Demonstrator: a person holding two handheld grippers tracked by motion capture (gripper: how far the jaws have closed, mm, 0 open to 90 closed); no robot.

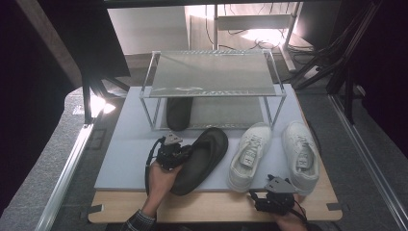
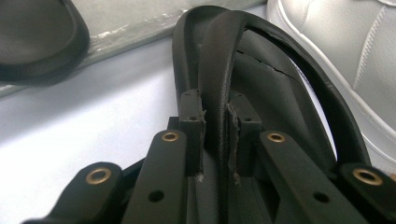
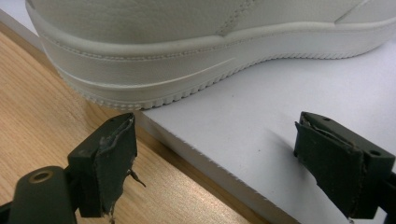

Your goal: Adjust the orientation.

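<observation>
Black slipper (image 1: 202,159) lies on the grey mat (image 1: 125,159) of the table (image 1: 211,209), just left of two white sneakers (image 1: 250,154), its side wall pinched between the nearly closed jaws of the left gripper (image 1: 183,153). Right gripper (image 1: 272,195) hovers at the mat's front edge, by the heel of a sneaker, jaws wide apart and empty. Another black slipper (image 1: 179,113) sits under the wire rack (image 1: 211,72).

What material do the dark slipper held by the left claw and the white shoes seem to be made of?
Dark olive slipper: probably soft rubber or foam, matte; its rim folds between the pads. White lace-up sneakers: smooth leather or imitation, slight sheen, stitched seams, ribbed rubber-like sole.
</observation>
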